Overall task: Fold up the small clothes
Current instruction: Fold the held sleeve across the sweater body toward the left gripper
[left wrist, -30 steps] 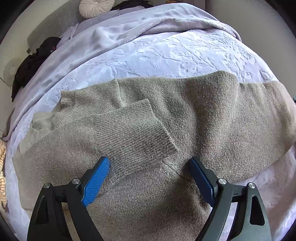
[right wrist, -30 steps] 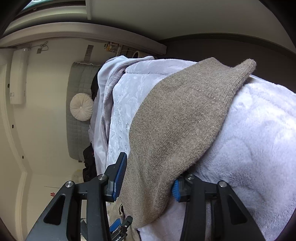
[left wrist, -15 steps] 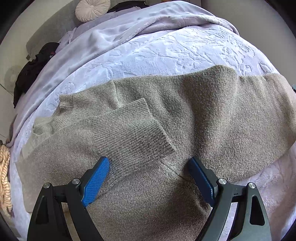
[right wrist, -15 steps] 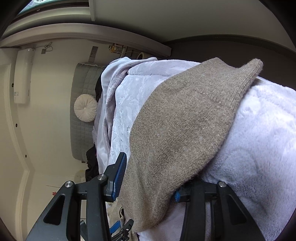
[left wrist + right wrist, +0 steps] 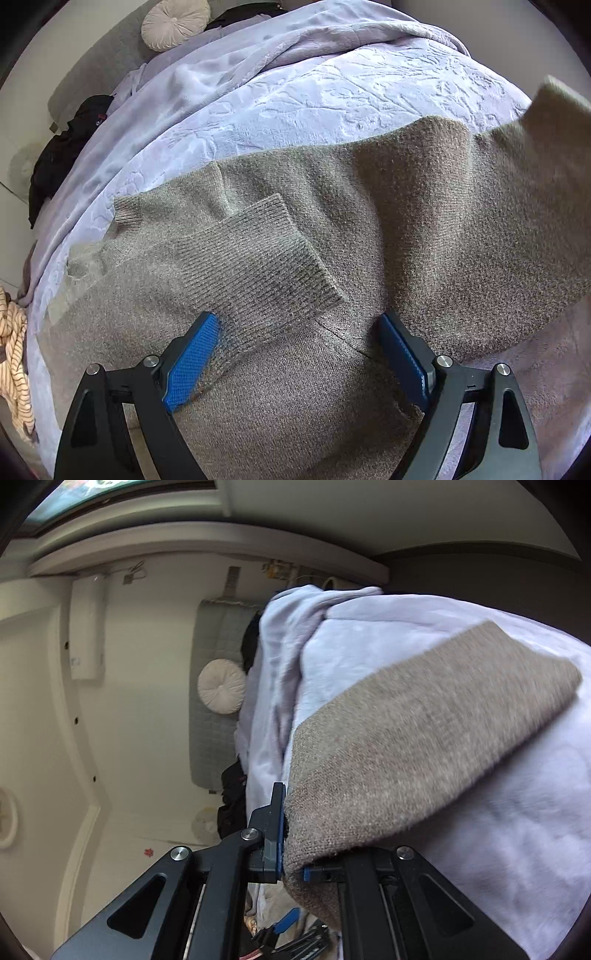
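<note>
A lilac bed blanket (image 5: 332,96) carries the grey-brown knitted sweater (image 5: 424,229), which is spread flat across the middle of the left wrist view, with 1 ribbed sleeve (image 5: 258,266) already folded inward over the body. The second sleeve (image 5: 424,746) is seen pinched at its end by the right tool (image 5: 293,845), its jaws pressed together on the knit, with the cuff end rising at 2 o'clock in the left view. The left tool (image 5: 299,354) is held spread above the hem at 6 o'clock, gripping nothing. For a neat fold, the sleeve is best carried level across the chest and laid parallel to the first
</note>
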